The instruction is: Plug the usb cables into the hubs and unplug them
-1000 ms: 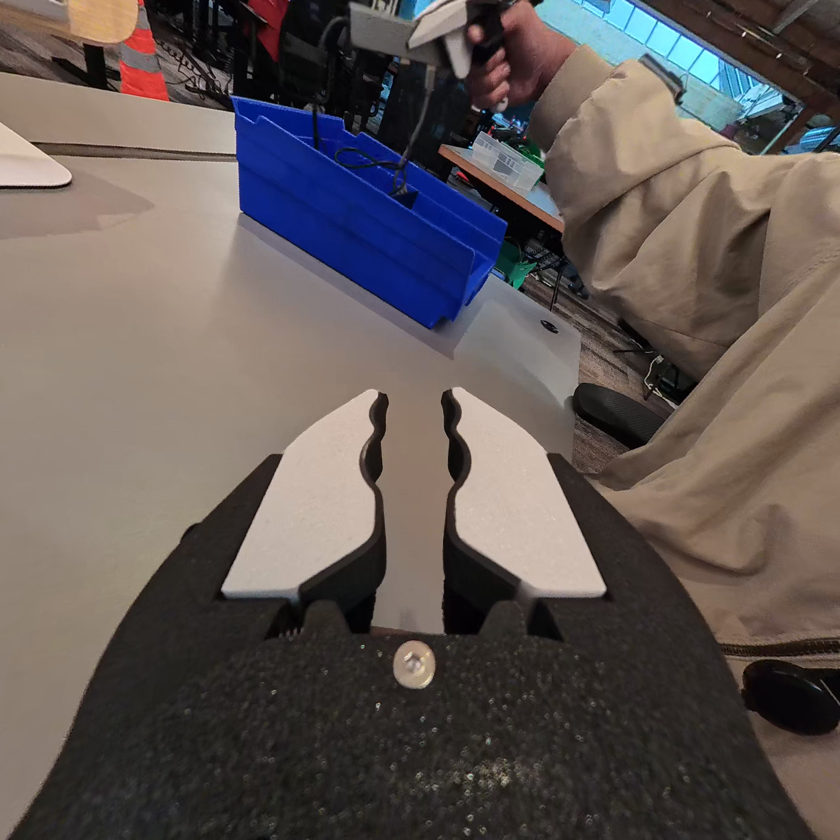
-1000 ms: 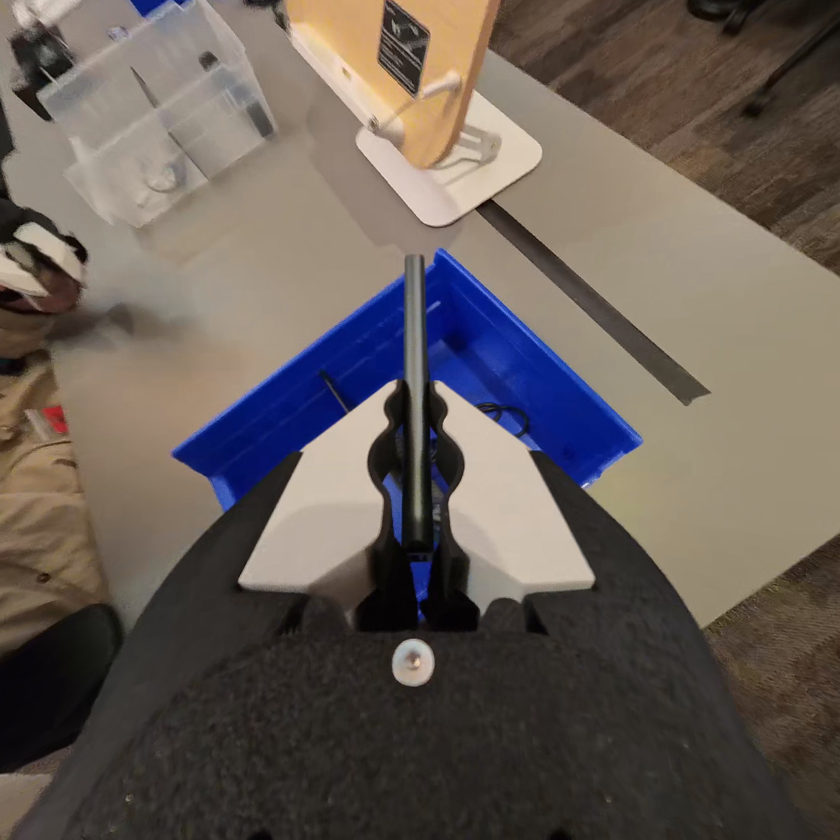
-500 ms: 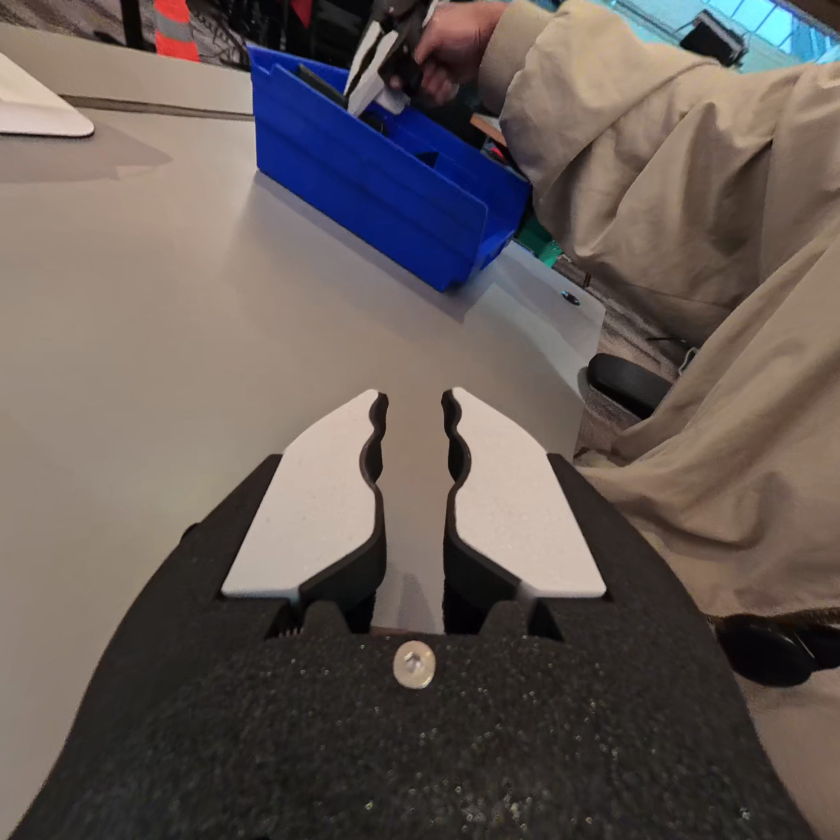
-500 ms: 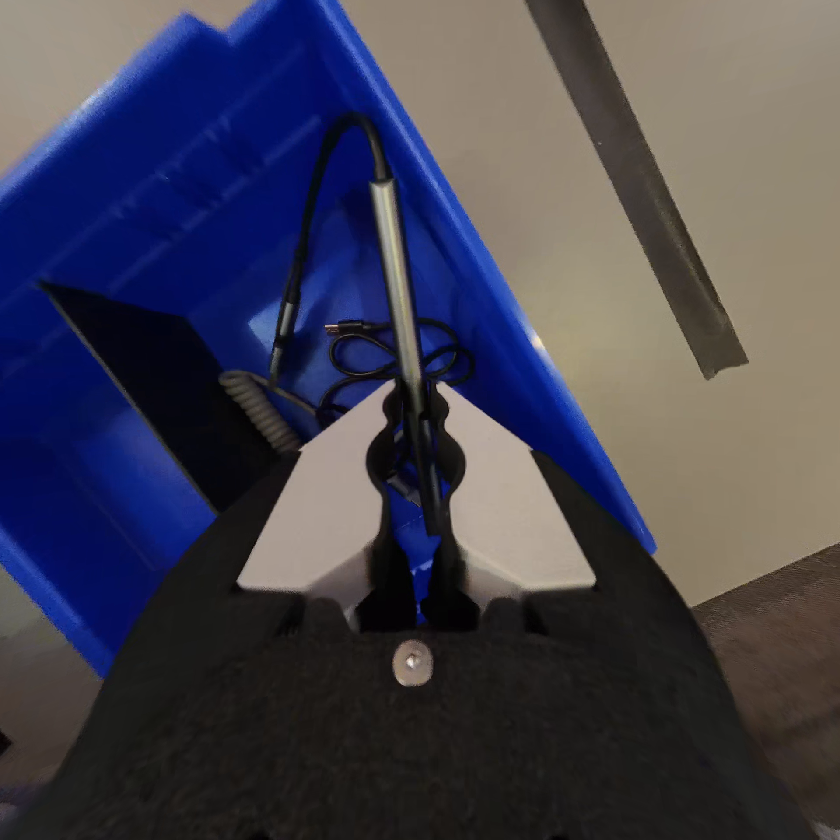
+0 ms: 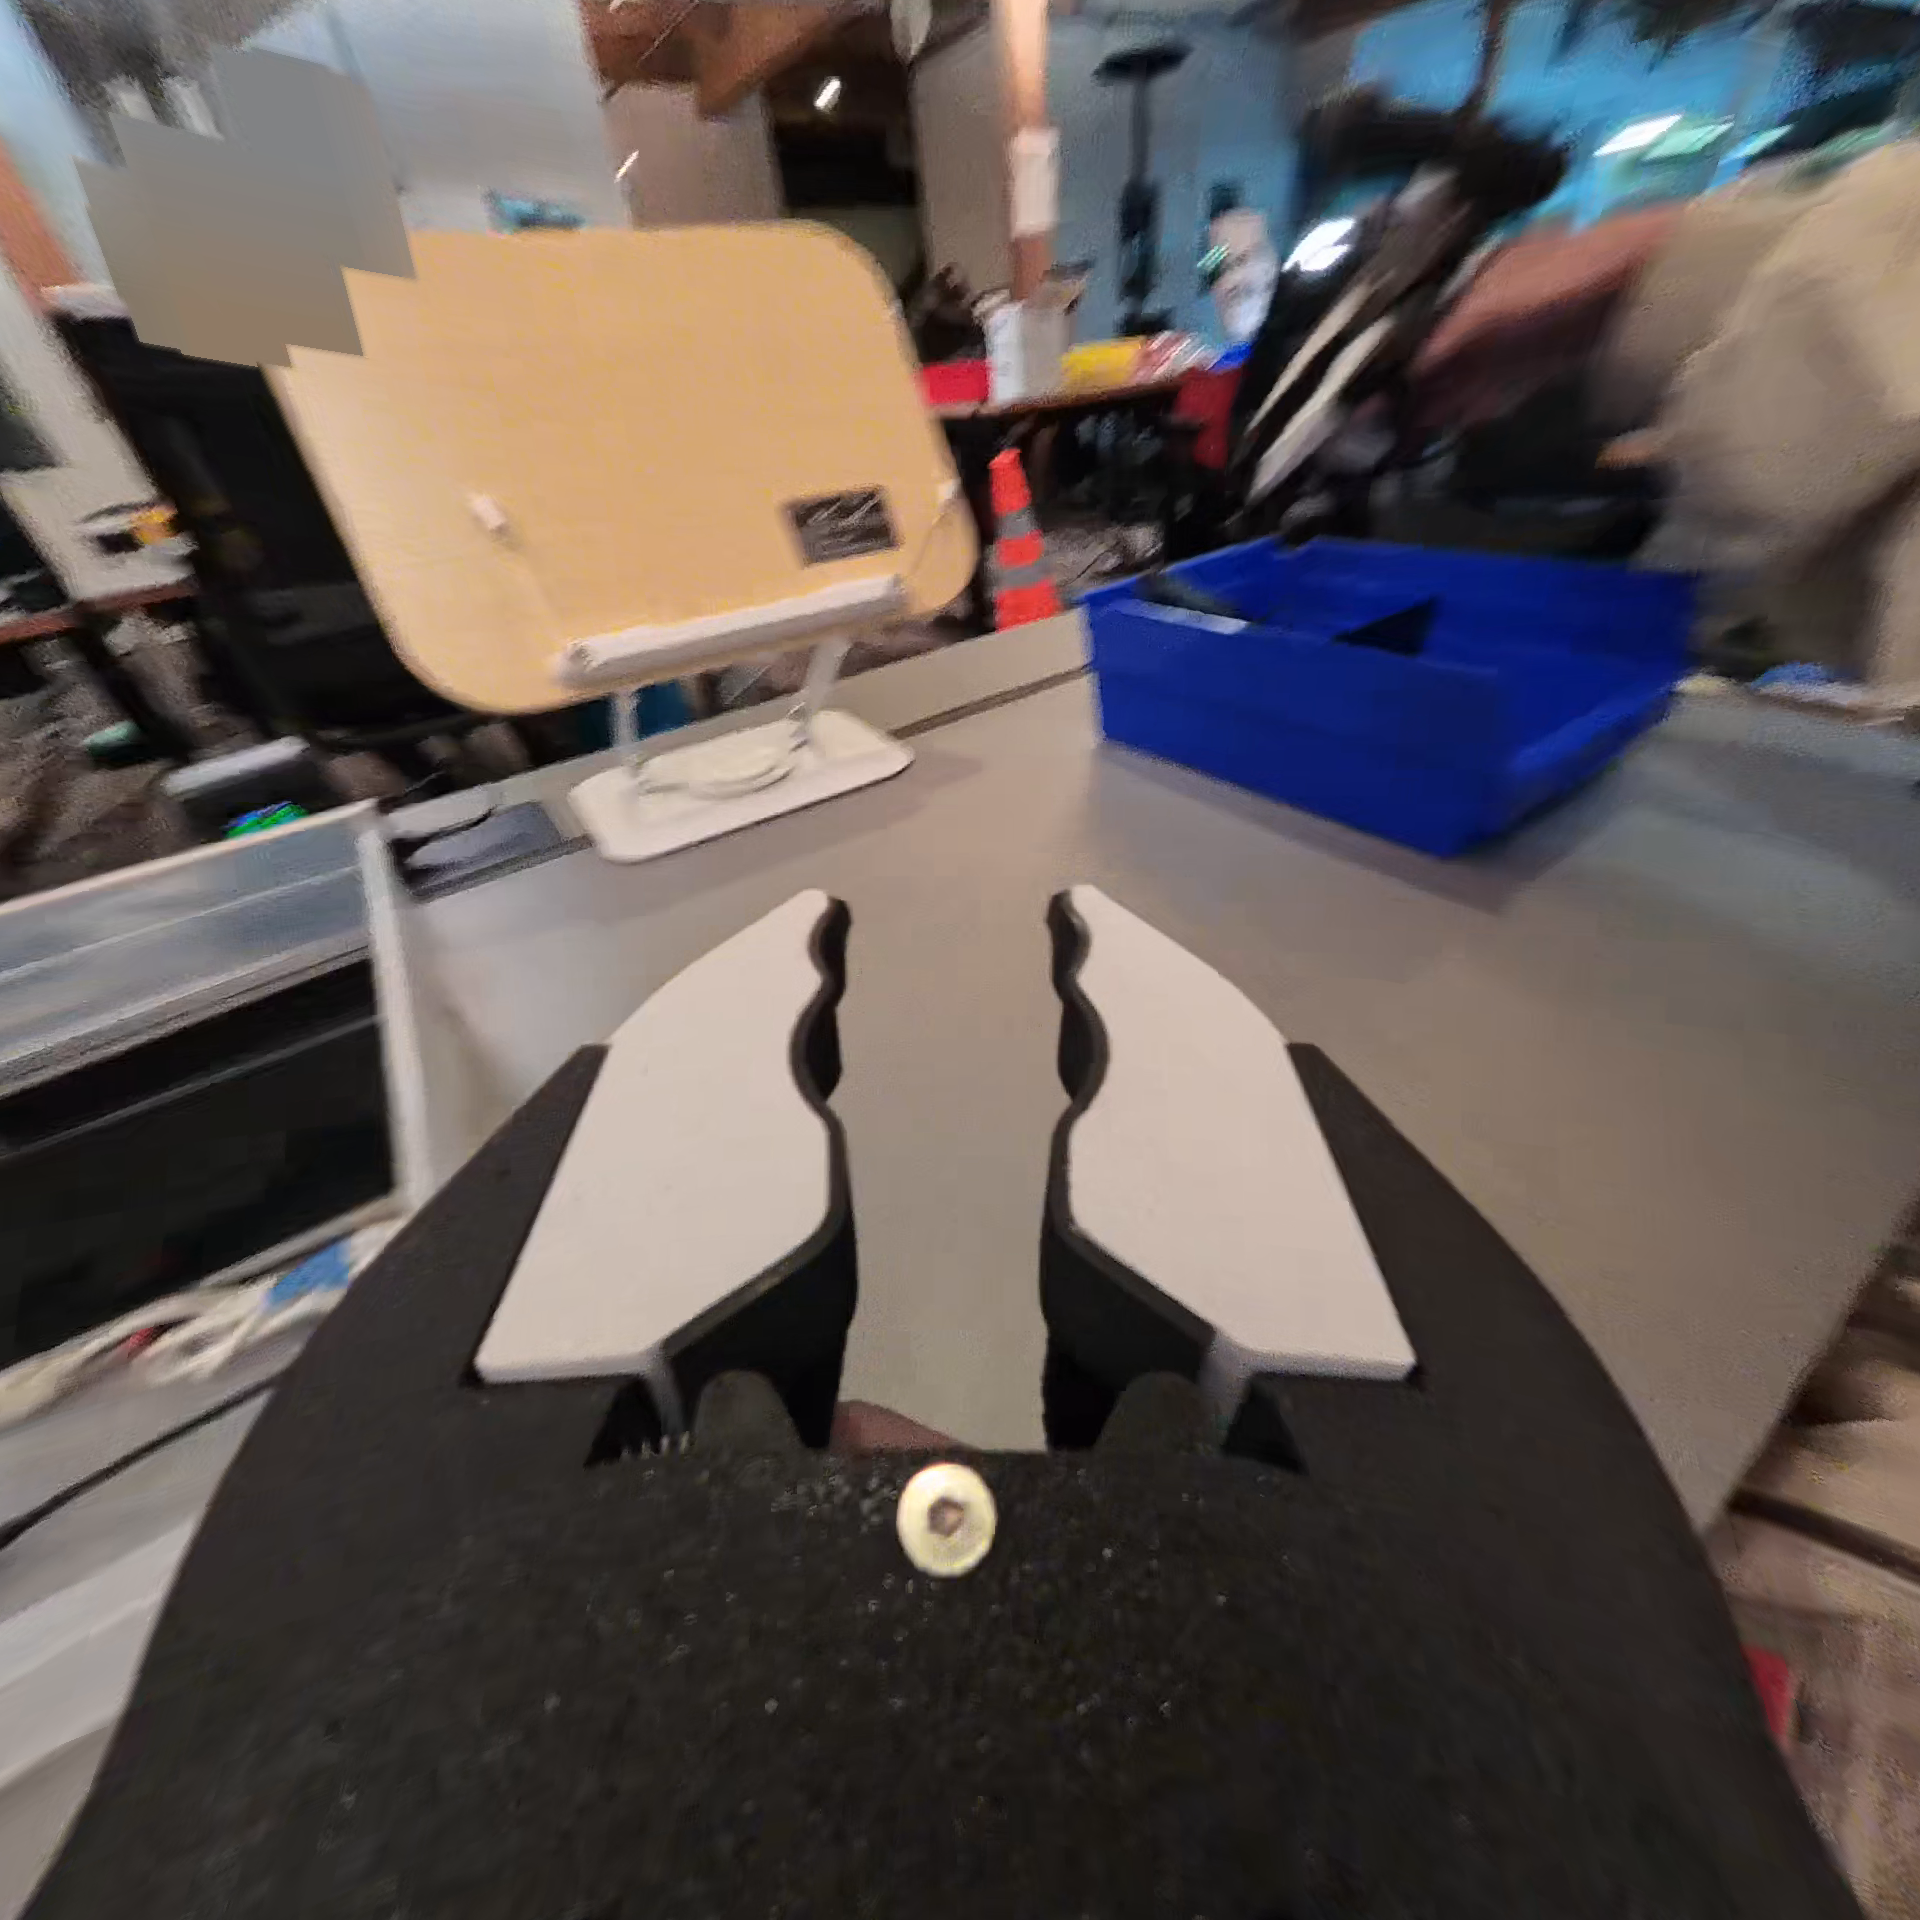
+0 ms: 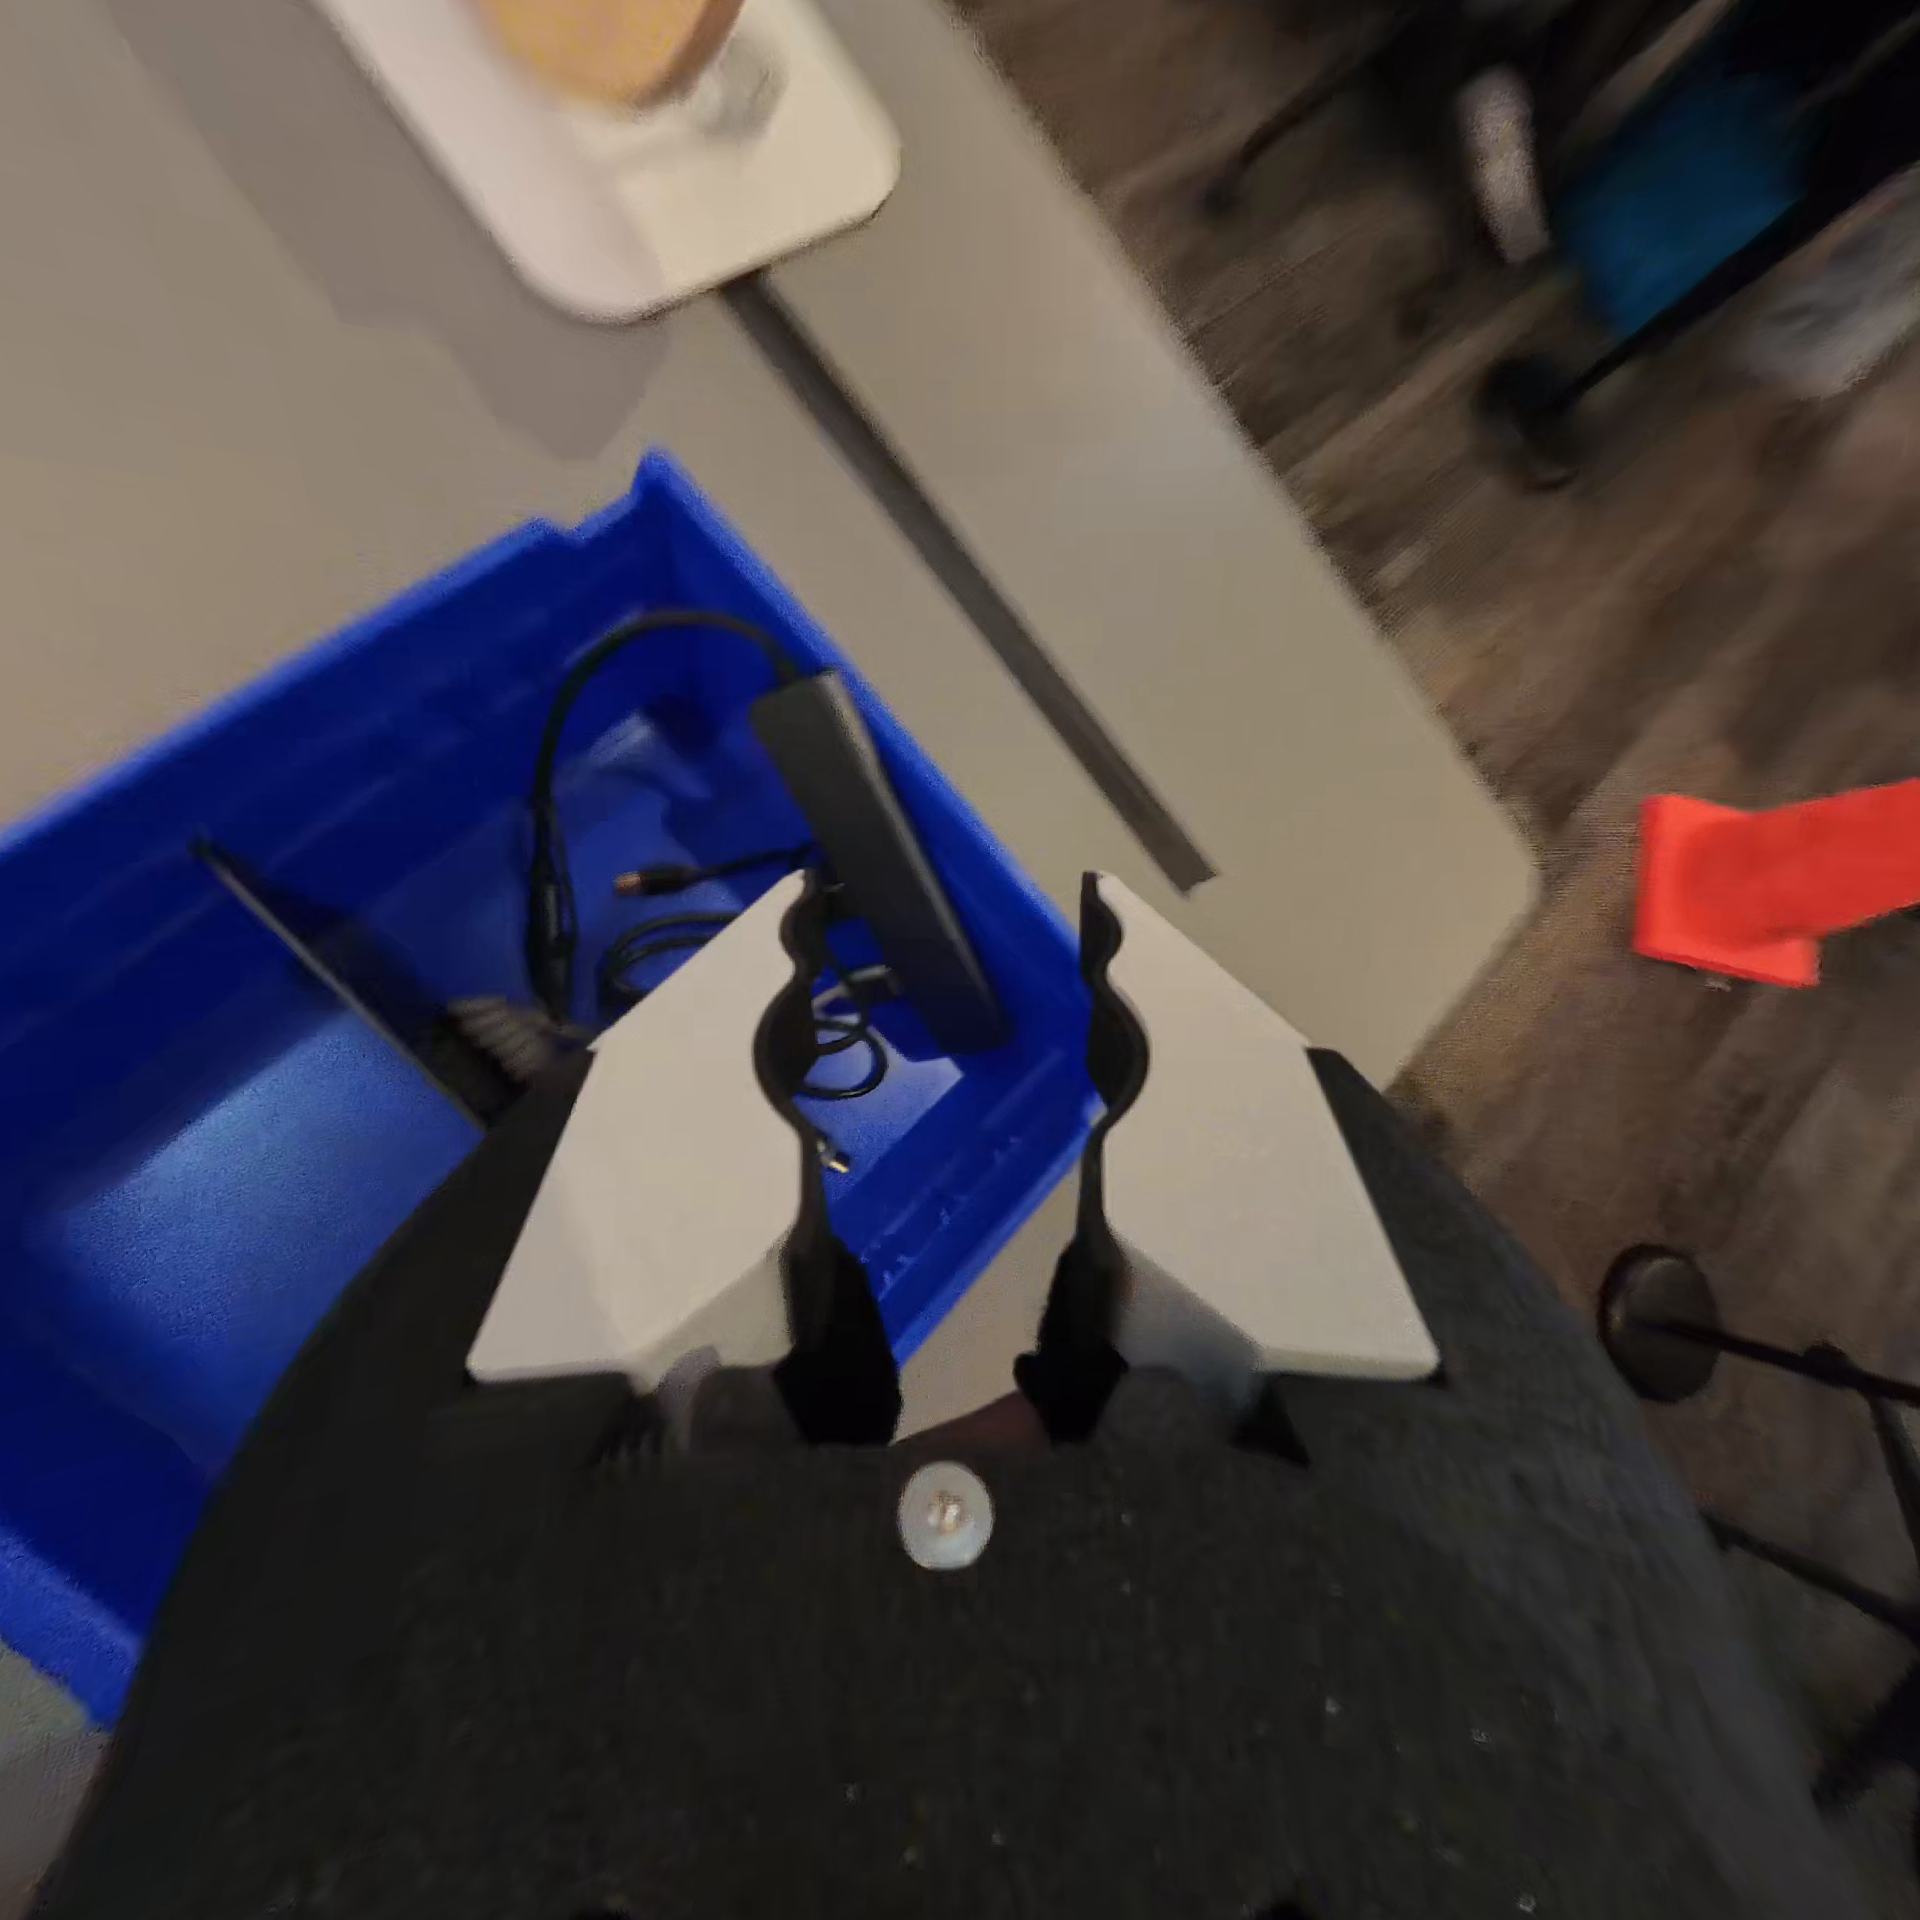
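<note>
A dark grey USB hub (image 6: 883, 862) with its short black cable (image 6: 582, 727) leans against the right wall inside the blue bin (image 6: 312, 790). A thin black USB cable (image 6: 831, 1029) lies coiled on the bin floor beside it. My right gripper (image 6: 943, 883) is open and empty, just above the bin's near right corner. My left gripper (image 5: 948, 902) is open and empty, low over the grey table (image 5: 1455, 1039). In the left wrist view the bin (image 5: 1351, 686) stands at the far right, with the blurred right gripper (image 5: 1340, 353) above it.
A tan board on a white stand (image 5: 644, 436) stands at the back of the table; its base shows in the right wrist view (image 6: 675, 166). A clear box (image 5: 187, 1018) is at the left. A black divider (image 6: 343, 966) splits the bin. The table edge (image 6: 1455, 935) is close on the right.
My right gripper has opened and let go of the hub, which now rests in the bin, and has drawn back. My left gripper has swung left and opened wider.
</note>
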A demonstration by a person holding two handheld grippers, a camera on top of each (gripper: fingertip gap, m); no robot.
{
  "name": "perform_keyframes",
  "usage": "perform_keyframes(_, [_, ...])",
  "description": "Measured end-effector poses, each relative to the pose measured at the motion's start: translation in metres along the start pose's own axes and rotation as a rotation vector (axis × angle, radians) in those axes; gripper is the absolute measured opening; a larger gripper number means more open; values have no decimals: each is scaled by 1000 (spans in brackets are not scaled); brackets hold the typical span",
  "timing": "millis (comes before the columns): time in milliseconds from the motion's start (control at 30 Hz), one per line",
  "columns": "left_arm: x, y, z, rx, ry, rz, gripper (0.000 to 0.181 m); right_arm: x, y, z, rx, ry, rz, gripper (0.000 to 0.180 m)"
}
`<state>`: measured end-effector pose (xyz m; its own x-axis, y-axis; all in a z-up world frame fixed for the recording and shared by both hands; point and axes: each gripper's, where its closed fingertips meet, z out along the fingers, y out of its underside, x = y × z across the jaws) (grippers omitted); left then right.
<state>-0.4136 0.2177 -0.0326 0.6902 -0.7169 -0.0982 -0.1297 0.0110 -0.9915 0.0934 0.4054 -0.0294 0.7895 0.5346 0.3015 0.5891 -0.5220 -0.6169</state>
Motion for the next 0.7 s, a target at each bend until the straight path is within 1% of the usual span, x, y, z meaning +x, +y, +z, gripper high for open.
perform_keyframes(33, [-14,6,-3,-43,-61,-16,42,3,-5,-17,43,75,30,49])
perform_keyframes(67, [-26,12,-7,-72,-111,-43,42,-5,-9,-34,89,110,53,49])
perform_keyframes(133, [-43,23,-14,-107,-159,-109,41,-28,-9,-60,183,204,120,48])
perform_keyframes(200, [-55,40,-18,-168,-195,-157,41,-59,2,-78,277,306,244,52])
perform_keyframes(233, [-59,48,-19,-199,-207,-176,41,-76,13,-83,328,363,357,52])
perform_keyframes(300, [-64,63,-20,-239,-214,-246,39,-125,38,-82,435,381,553,53])
perform_keyframes(333, [-63,69,-19,-249,-198,-292,38,-148,50,-81,488,393,637,56])
perform_keyframes(367, [-62,75,-18,-253,-182,-338,38,-167,64,-83,532,439,718,56])
perform_keyframes(433, [-63,88,-17,-257,-168,-417,37,-202,88,-79,560,477,822,56])
perform_keyframes(467, [-61,94,-17,-264,-154,-444,36,-215,97,-76,529,487,836,56])
perform_keyframes(533, [-60,97,-17,-262,-137,-462,35,-229,100,-73,500,474,795,56])
perform_keyframes(700, [-72,98,-13,-264,-162,-405,35,-223,90,-71,496,487,705,55])
